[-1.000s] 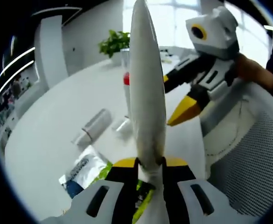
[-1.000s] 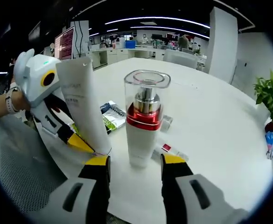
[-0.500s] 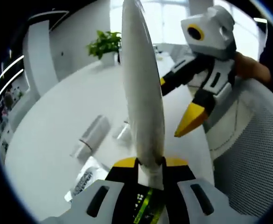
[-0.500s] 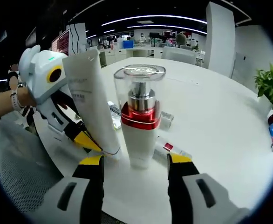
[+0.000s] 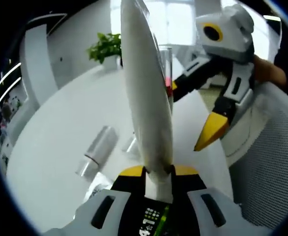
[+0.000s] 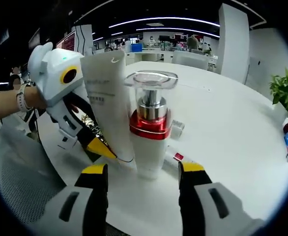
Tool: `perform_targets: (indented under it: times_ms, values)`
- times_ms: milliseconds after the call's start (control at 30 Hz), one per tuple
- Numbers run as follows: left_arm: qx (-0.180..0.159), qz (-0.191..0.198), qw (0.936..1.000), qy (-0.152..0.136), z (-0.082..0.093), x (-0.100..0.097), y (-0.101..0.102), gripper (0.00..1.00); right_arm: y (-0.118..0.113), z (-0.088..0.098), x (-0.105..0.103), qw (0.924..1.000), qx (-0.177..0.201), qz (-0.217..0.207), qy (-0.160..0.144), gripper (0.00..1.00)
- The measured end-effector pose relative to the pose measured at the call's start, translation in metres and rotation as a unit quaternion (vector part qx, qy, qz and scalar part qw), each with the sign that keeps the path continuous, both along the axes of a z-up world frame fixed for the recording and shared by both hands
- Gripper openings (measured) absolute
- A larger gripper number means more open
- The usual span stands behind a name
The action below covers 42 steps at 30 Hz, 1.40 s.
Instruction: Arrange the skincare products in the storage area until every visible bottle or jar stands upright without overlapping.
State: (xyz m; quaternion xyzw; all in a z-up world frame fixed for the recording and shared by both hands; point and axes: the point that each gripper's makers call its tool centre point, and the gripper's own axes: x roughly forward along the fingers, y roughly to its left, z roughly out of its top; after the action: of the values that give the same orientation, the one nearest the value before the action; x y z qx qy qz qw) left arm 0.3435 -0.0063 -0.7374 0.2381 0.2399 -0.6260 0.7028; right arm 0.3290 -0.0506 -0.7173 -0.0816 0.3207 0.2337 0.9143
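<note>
My left gripper (image 5: 154,170) is shut on the capped end of a white squeeze tube (image 5: 146,88), which rises straight up the left gripper view. In the right gripper view the same tube (image 6: 107,101) leans slightly and stands close beside the left of a white pump bottle (image 6: 150,132) with a red collar and clear cap, with the left gripper (image 6: 99,145) at its base. The bottle stands upright on the white table (image 6: 232,128). My right gripper (image 6: 144,169) is open, its jaws either side of the bottle and apart from it. It appears as the right gripper (image 5: 195,110) beyond the tube.
A silver cylinder (image 5: 97,150) lies on its side on the table. A small silver item (image 6: 176,129) and a red-labelled tube (image 6: 177,157) lie behind the bottle. A printed sachet (image 6: 91,122) lies under the left gripper. A mesh chair back (image 5: 272,162) borders the table; a plant (image 6: 285,96) stands far off.
The left gripper has brought the tube closer to the pump bottle, now almost touching its left side. The right gripper's jaws stay apart around the bottle.
</note>
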Motion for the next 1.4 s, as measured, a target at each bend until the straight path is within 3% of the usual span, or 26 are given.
perform_targets:
  times_ms: [467,933,1167,1300,1400]
  values:
    - [0.01,-0.021,0.9997,-0.011,-0.004,0.001,-0.002,0.18,-0.003,-0.001,0.0,1.0,-0.002,-0.005,0.002,0.58]
    - [0.005,0.006,1.0,-0.001,0.0,0.003,0.0,0.2,-0.003,-0.003,-0.001,0.9999,-0.01,0.0,0.004,0.6]
    - [0.013,0.047,0.9988,-0.001,0.005,0.007,0.016,0.22,-0.003,-0.002,-0.001,0.9999,-0.012,0.0,0.001,0.61]
    - [0.005,0.084,0.9963,-0.013,0.012,0.013,0.03,0.16,-0.002,-0.001,0.0,0.9999,-0.014,0.003,-0.002,0.62]
    - [0.007,0.099,0.9951,-0.006,0.015,0.012,0.04,0.21,-0.001,0.0,0.0,0.9999,-0.012,0.005,-0.005,0.62]
